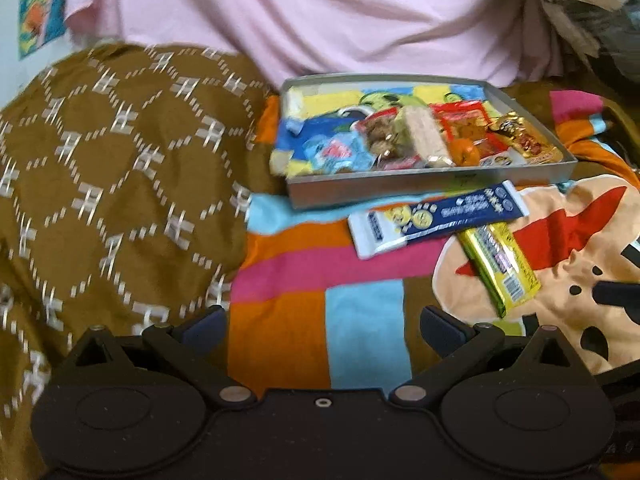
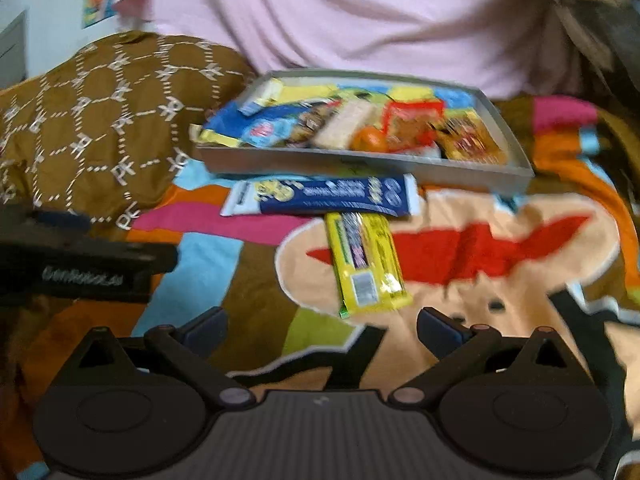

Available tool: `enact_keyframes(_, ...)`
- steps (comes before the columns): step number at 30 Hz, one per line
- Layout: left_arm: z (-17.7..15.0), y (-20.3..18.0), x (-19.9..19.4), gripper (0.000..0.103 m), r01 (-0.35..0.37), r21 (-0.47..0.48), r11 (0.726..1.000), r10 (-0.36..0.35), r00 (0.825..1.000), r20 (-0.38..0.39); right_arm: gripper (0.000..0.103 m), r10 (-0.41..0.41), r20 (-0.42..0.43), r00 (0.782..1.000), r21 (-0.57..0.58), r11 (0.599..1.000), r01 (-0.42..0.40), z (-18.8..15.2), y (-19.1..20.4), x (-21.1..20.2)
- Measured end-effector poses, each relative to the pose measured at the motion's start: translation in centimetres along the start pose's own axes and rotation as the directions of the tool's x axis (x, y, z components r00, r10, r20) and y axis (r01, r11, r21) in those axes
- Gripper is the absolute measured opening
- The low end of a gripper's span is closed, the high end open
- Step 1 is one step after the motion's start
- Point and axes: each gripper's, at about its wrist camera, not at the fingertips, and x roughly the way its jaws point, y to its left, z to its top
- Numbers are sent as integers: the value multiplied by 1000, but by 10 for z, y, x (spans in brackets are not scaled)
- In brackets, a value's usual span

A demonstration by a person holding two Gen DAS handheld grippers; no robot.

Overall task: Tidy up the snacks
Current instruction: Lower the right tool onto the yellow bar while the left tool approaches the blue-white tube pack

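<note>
A shallow grey tray point(image 1: 420, 186) point(image 2: 352, 162) sits on the colourful blanket and holds several snack packets and a small orange fruit point(image 1: 464, 150) point(image 2: 370, 138). In front of it lie a long blue and white packet point(image 1: 436, 216) point(image 2: 320, 196) and a yellow bar point(image 1: 498, 268) point(image 2: 366, 264), the bar's far end tucked under the blue packet. My left gripper point(image 1: 324, 328) is open and empty, left of and nearer than the two loose packets. My right gripper point(image 2: 322, 326) is open and empty, just short of the yellow bar's near end.
A brown patterned cushion point(image 1: 112, 168) point(image 2: 100, 112) lies left of the tray. Pink cloth point(image 1: 304, 16) point(image 2: 340, 12) hangs behind it. The left gripper's body point(image 2: 80, 268) shows at the left of the right wrist view. The striped blanket point(image 1: 320, 280) point(image 2: 500, 280) covers the surface.
</note>
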Motion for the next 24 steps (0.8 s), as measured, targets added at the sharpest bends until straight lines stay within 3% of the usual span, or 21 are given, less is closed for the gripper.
enact_keyframes(6,19,-7,10,102,16,81,997,-20,999,43,103,-21,70,997,-103,994,28,10,-4,6)
enact_keyframes(16,39,-30,45,102,86,220,972,-95,995,31,102,-49,21,999,-140,989,51,14,-21,53)
enact_keyframes(24,54,-43,75,102,156,332,930,-161,987,-11,101,-37,-10,999,-167,985,35,8,-19,71)
